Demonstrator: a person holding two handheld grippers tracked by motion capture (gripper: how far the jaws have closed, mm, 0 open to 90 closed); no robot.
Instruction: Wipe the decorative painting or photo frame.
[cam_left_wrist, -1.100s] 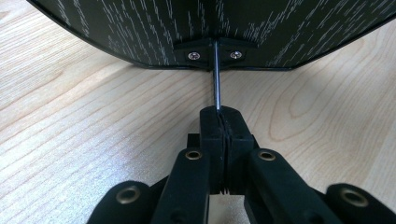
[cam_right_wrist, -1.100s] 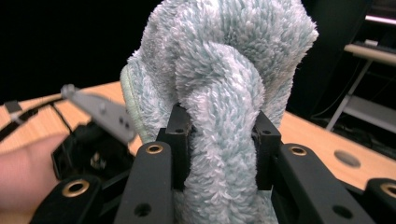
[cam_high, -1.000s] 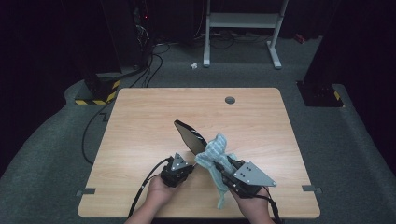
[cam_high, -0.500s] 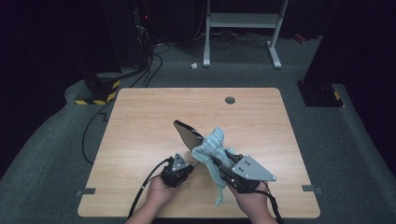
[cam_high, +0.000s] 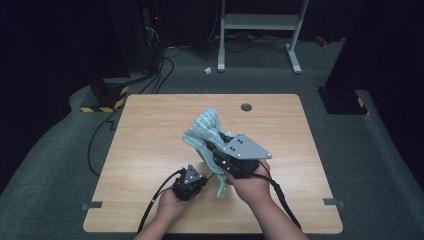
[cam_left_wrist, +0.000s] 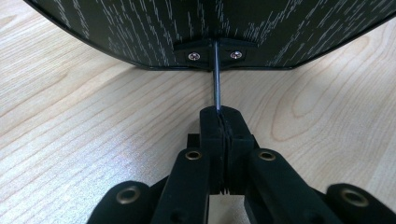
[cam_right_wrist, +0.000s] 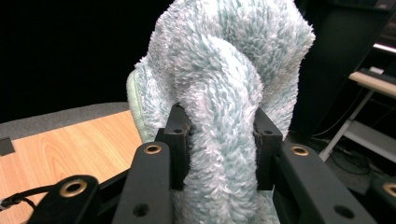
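Left fingers are pinched fully shut on the thin rod of the dark panel tilted just beyond them over the counter, while right fingers clamp the fluffy blue cloth just far-right, nearer the panel's face.

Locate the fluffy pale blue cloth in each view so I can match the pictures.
High view: cloth at table centre, bunched above the right hand-held gripper, a tail hanging below it.
Right gripper view: cloth centre frame, pinched between the jaws and rising to the top edge.
Left gripper view: the jaws face a dark panel and its thin rod.
Shared landmark: wooden tabletop.
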